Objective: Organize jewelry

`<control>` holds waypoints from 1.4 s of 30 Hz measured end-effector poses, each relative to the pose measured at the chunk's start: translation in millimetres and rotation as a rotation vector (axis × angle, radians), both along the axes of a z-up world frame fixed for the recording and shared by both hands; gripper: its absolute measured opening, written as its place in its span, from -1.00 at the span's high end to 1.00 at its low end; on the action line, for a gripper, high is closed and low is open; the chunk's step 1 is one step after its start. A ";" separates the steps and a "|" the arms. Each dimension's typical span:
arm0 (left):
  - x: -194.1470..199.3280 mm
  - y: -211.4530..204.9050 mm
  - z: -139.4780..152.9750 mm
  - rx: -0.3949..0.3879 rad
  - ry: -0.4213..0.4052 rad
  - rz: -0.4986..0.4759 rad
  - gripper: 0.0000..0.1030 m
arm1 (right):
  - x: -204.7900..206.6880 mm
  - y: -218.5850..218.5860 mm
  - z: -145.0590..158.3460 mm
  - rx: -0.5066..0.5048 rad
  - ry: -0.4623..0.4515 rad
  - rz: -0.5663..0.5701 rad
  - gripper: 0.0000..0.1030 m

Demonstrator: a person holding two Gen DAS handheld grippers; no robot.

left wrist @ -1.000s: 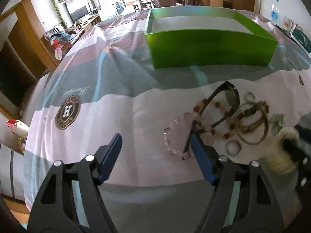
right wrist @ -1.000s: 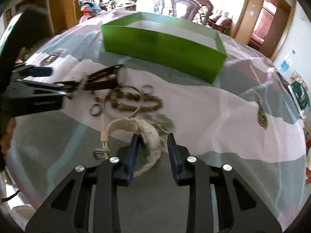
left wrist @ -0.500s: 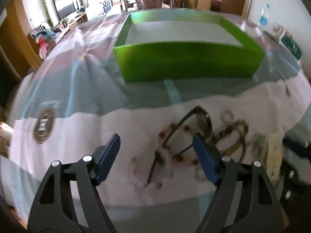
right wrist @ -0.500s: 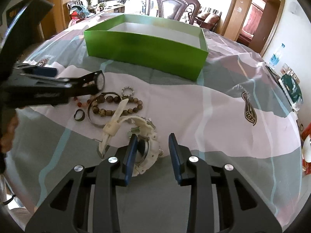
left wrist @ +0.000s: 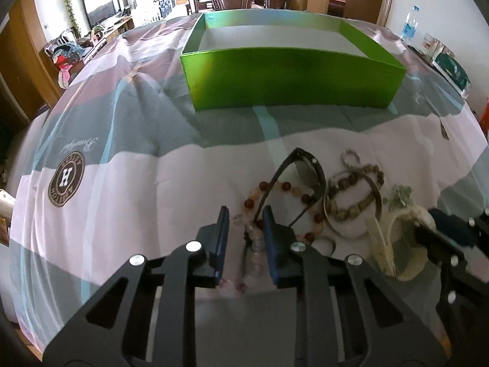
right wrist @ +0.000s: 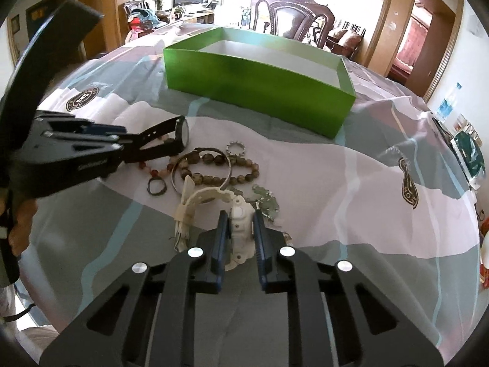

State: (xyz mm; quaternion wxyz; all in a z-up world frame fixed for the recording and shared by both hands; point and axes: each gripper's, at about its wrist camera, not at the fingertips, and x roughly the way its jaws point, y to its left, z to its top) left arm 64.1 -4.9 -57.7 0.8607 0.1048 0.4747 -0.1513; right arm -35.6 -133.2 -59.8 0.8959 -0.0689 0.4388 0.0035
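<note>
Beyond both claws on the surface stands the box. Our left claw is closing on the black watch strap; our right claw is closing on the white watch.

**A:** From my left wrist view, the pale bead bracelet blurs between the claw's blue pads; I can't tell whether they press it or the black watch strap.

**B:** On my right wrist view, the white watch sinks behind the pads, its lower strap hidden.

**A:** The right claw is cut off at my frame's edge.

**B:** The green charm is too small for me to identify.
</note>
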 end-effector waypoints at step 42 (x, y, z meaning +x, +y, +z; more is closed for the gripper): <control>4.6 52.6 8.7 -0.081 -0.016 0.012 0.93 | 19.1 -0.7 3.5 -0.058 -0.042 -0.055 0.99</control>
